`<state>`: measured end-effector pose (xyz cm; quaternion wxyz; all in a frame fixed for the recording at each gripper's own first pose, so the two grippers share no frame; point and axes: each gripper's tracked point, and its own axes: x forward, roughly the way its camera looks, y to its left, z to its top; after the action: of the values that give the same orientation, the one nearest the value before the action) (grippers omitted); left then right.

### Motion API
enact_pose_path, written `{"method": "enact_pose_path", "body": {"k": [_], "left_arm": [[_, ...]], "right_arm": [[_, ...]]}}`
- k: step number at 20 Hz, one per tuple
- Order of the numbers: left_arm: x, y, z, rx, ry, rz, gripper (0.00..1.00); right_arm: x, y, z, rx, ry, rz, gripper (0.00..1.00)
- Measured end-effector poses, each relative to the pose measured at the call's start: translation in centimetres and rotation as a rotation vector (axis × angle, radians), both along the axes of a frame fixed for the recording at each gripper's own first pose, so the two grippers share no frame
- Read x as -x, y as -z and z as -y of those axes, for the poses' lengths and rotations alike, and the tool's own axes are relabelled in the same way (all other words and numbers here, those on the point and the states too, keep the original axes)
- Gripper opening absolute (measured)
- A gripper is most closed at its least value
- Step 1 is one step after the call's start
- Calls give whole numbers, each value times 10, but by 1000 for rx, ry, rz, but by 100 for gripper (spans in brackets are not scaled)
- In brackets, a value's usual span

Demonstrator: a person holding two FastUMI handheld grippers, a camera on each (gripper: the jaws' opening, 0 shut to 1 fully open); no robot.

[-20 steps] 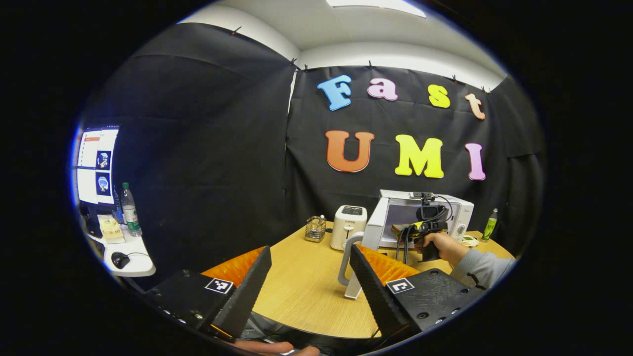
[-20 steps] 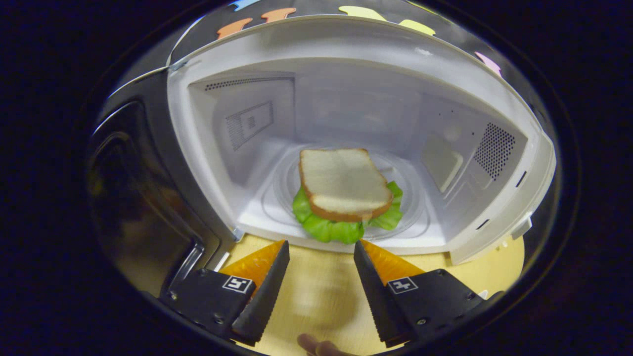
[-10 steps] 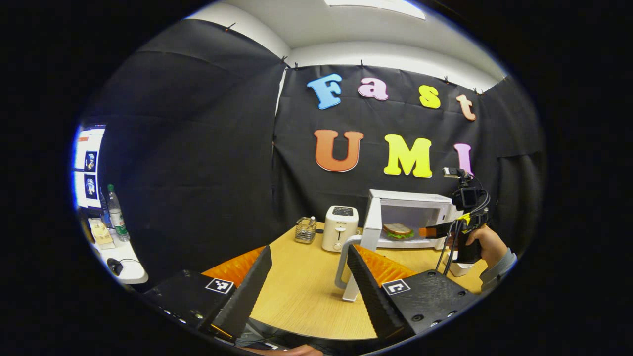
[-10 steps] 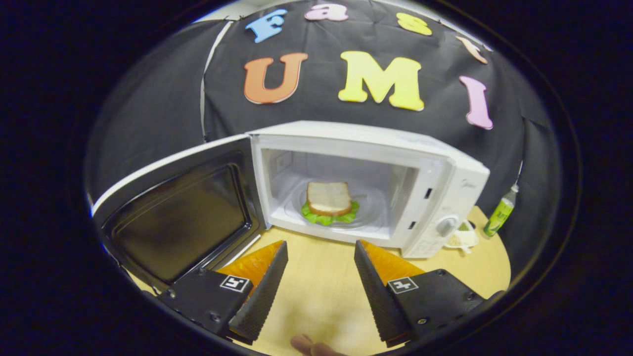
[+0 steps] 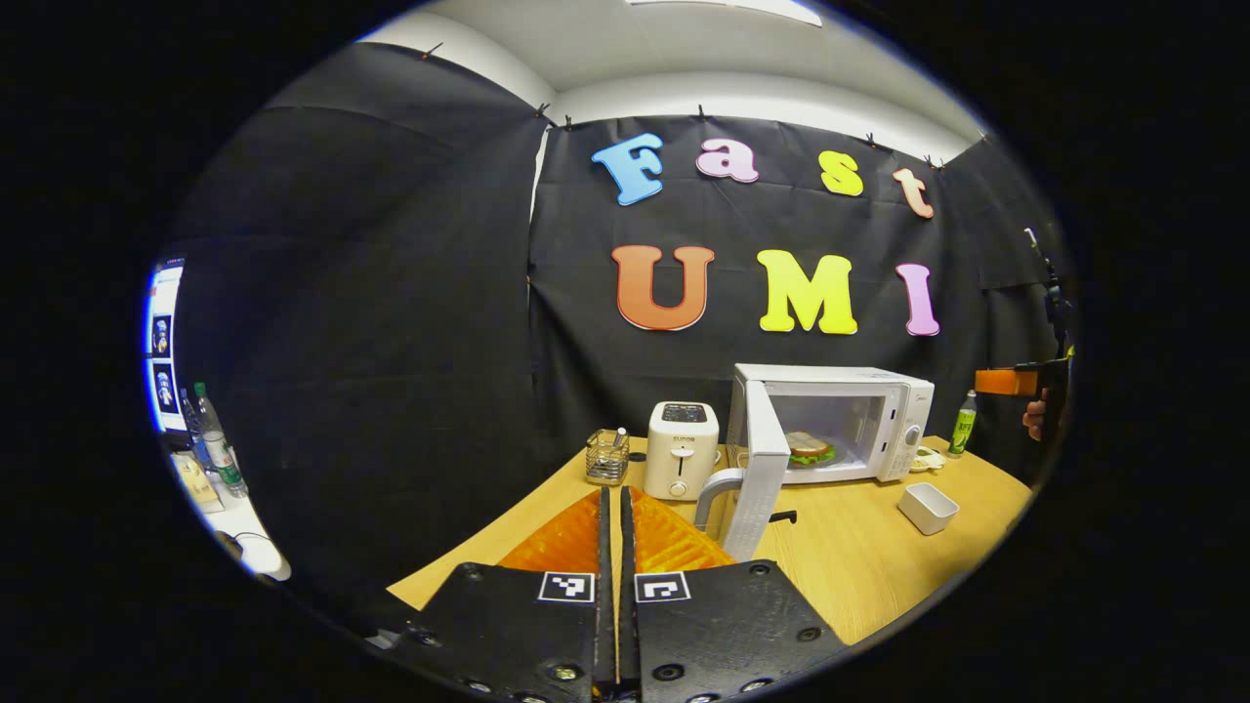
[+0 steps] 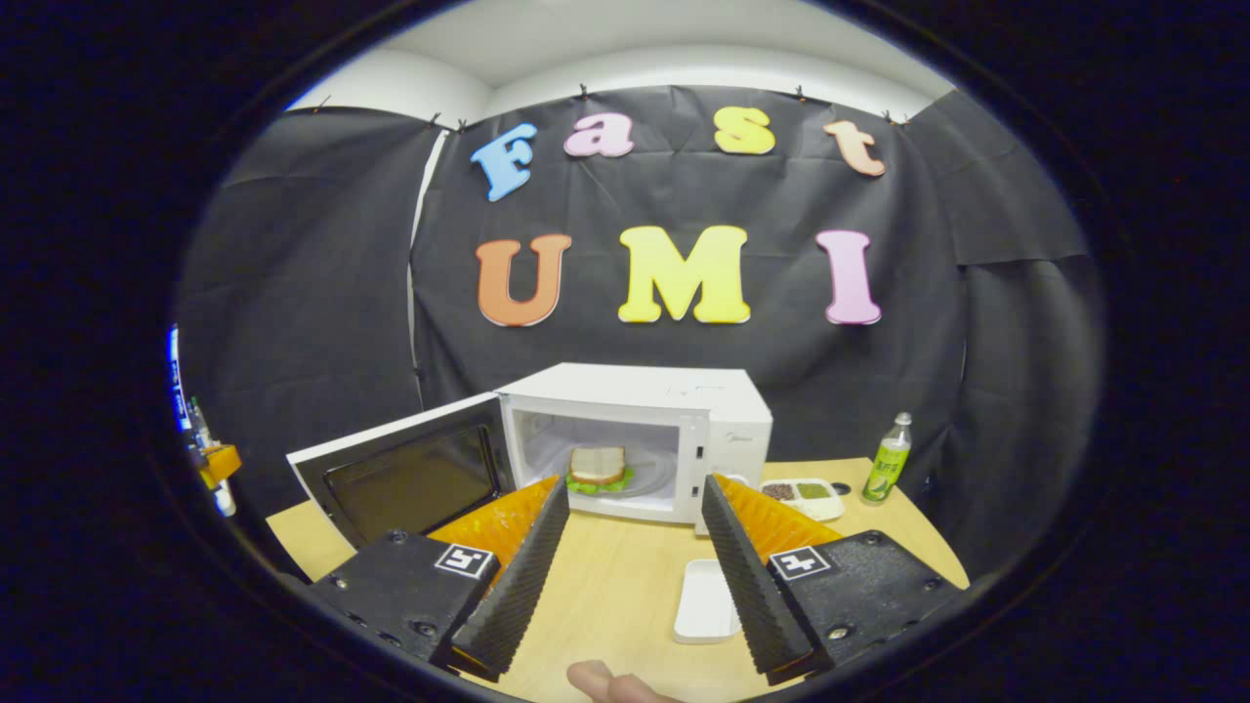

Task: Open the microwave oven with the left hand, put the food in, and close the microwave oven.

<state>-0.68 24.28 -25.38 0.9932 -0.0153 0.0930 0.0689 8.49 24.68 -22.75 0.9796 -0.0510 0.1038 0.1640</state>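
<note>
The white microwave (image 5: 859,391) stands at the back of the wooden table (image 5: 859,566), its door (image 5: 767,478) swung wide open toward me. A sandwich (image 5: 809,449) of bread on green lettuce lies on the turntable inside. My left gripper (image 5: 617,493) is low and near the table's front edge, shut with nothing between its orange fingers. In the right gripper view, the right gripper (image 6: 633,485) is open and empty, well back from the microwave (image 6: 684,410). The sandwich (image 6: 598,466) shows beyond its fingers and the open door (image 6: 410,478) is to the left. A hand holds the right gripper (image 5: 981,383) at the far right.
A white toaster (image 5: 682,449) and a wire basket (image 5: 607,457) stand left of the microwave. A small white tray (image 6: 705,600) lies on the table before the right gripper. A divided dish (image 6: 803,493) and a green bottle (image 6: 889,459) sit right of the microwave. A side desk with a monitor (image 5: 161,351) is far left.
The right gripper has pulled back from the microwave, leaving the sandwich inside. The left gripper's fingers have gone from open to shut.
</note>
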Motion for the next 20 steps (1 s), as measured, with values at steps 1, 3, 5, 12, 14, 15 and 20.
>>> {"method": "enact_pose_path", "body": {"k": [1,3,5,12,14,15,20], "left_arm": [[-7,6,3,14,32,-11,3],[-19,16,2,10,51,-25,0],[-29,23,1,-23,86,-47,0],[-71,57,4,-50,94,-82,0],[-78,65,13,-25,103,-96,0],[-79,68,22,-10,122,-102,0],[-85,69,55,-24,189,-71,0]], "right_arm": [[9,-11,9,-15,2,22,88],[23,-23,36,-24,22,51,84],[37,-32,57,-34,49,71,84],[68,-58,111,-113,50,88,84],[78,-65,125,-112,49,102,80],[79,-67,130,-110,46,115,87],[91,-75,153,-103,53,156,87]]}}
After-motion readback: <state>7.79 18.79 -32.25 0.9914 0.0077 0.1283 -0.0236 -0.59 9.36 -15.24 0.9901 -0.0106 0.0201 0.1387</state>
